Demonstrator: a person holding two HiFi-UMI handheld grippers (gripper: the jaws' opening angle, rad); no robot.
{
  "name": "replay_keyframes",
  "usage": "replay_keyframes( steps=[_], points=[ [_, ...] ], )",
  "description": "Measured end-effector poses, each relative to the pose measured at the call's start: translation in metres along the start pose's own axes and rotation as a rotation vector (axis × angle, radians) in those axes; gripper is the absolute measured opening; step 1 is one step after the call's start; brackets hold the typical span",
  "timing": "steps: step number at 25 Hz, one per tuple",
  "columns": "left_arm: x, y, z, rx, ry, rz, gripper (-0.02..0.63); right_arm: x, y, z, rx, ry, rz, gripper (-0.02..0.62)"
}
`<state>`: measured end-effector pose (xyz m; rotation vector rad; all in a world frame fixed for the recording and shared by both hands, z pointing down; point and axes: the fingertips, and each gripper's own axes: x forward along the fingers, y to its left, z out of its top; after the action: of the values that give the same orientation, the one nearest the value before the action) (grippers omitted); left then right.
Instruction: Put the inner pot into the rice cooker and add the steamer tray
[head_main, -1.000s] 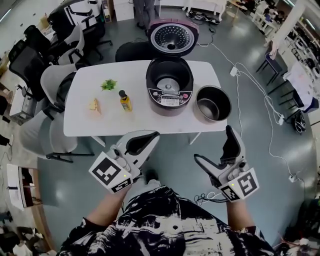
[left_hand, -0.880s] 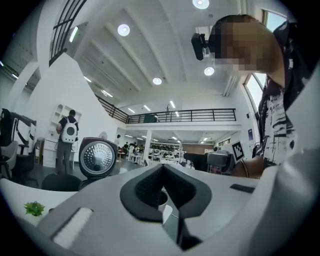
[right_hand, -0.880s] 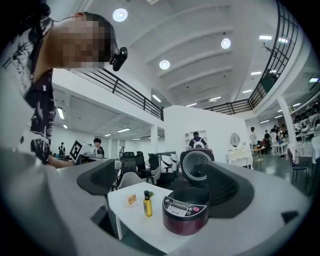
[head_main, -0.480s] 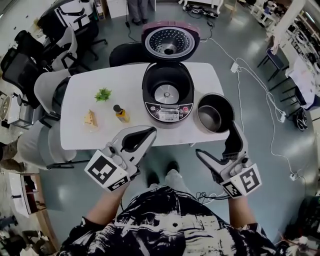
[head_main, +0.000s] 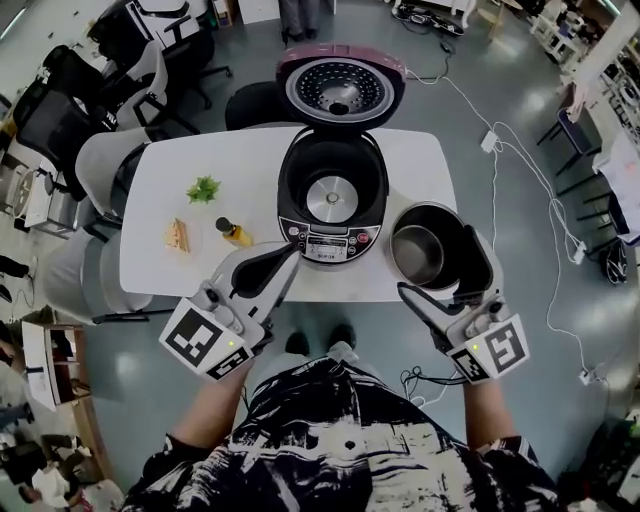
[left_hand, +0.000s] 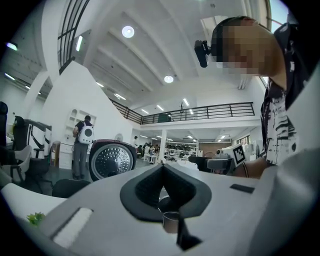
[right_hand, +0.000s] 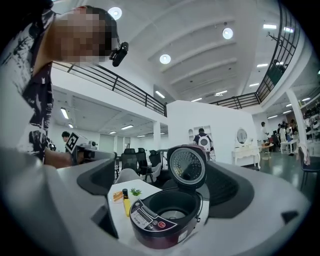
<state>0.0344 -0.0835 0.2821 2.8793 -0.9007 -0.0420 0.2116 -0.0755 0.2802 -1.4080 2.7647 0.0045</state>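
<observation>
**Hovering at the table's near edge, inner pot not yet in the cooker**

The rice cooker (head_main: 332, 200) stands on the white table (head_main: 160, 270), its lid (head_main: 341, 87) tipped up at 12 o'clock and its well bare. The inner pot (head_main: 428, 245) sits upright on the table at the cooker's 4 o'clock, just beside it. At the cooker's 7 o'clock the left gripper (head_main: 290, 252) has its jaws pressed together on nothing. The right gripper (head_main: 440, 268), at the pot's 6 o'clock, holds its jaws spread wide and empty. A small bottle (head_main: 234, 232), a green sprig (head_main: 204, 188) and a bread piece (head_main: 178, 235) lie toward 9 o'clock.
</observation>
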Motion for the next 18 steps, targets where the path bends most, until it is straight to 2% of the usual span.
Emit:
replay_keyframes(
  steps=[4,13,18],
  points=[
    [0.007,0.009,-0.003,-0.007,0.010,-0.010,0.005,0.005,-0.021,-0.010,0.003,0.021,-0.040,0.525],
    [0.023,0.021,0.001,-0.018,0.018,-0.095,0.005,-0.003,-0.052,-0.034,0.005,0.089,-0.188,0.525],
    [0.031,0.021,-0.004,-0.037,0.031,-0.140,0.005,-0.026,-0.097,-0.066,0.008,0.177,-0.320,0.525]
  ],
)
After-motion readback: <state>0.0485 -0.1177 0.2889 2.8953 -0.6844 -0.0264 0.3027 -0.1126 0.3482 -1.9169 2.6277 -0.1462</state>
